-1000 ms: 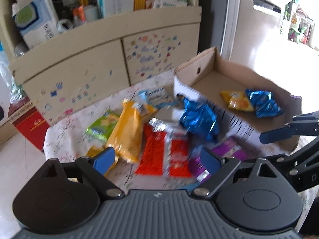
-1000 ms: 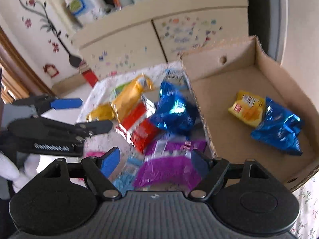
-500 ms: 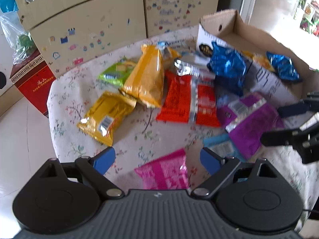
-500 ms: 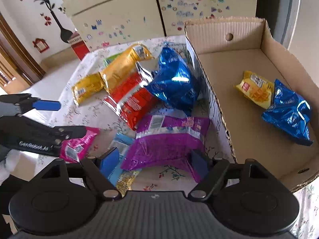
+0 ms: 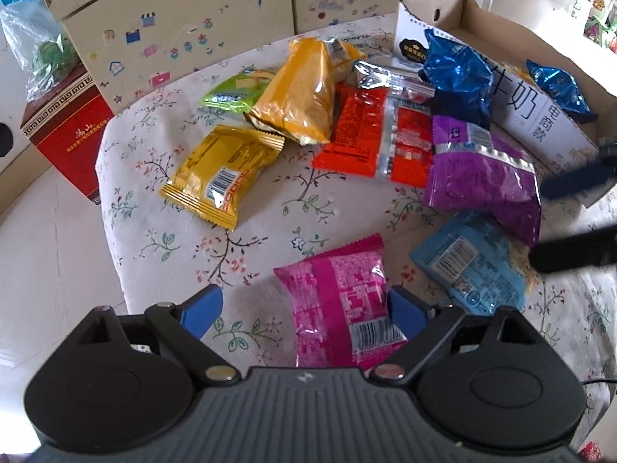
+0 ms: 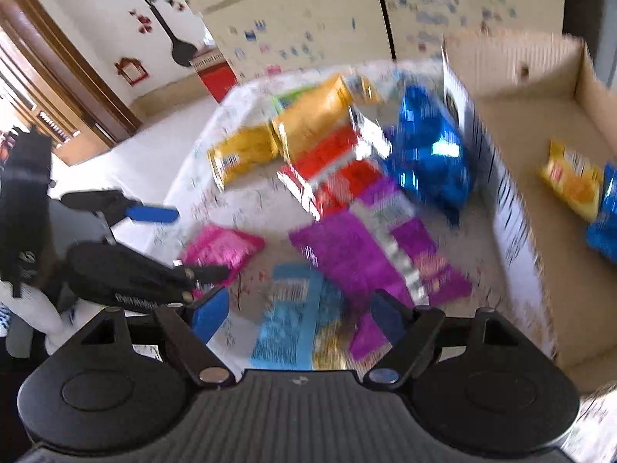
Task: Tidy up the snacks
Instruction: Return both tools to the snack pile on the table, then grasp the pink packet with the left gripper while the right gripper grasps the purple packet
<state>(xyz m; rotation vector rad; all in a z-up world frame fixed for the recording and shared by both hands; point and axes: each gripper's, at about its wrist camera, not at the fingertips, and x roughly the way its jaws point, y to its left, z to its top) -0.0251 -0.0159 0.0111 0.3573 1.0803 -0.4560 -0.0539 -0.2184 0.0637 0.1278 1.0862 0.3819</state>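
Several snack packets lie on a floral tablecloth [image 5: 270, 200]. My left gripper [image 5: 304, 308] is open, its jaws on either side of a pink packet [image 5: 339, 293] near the table's front. My right gripper [image 6: 297, 308] is open and empty above a light blue packet [image 6: 289, 312], with a purple packet [image 6: 370, 254] just beyond. The right wrist view is blurred. A cardboard box [image 6: 513, 115] on the right holds a yellow packet [image 6: 570, 177] and a blue foil packet [image 6: 605, 216]. Another blue foil bag [image 5: 459, 77] leans on the box's outer wall.
Yellow [image 5: 219, 173], orange [image 5: 300, 88], green [image 5: 235, 92] and red [image 5: 370, 135] packets lie at the table's middle and far side. A red box [image 5: 65, 131] stands on the floor at left. A stickered cabinet [image 5: 193, 7] stands behind the table.
Both grippers have come down and nearer to the table's front. The left one now straddles the pink packet; the right one is over the light blue packet and moving.
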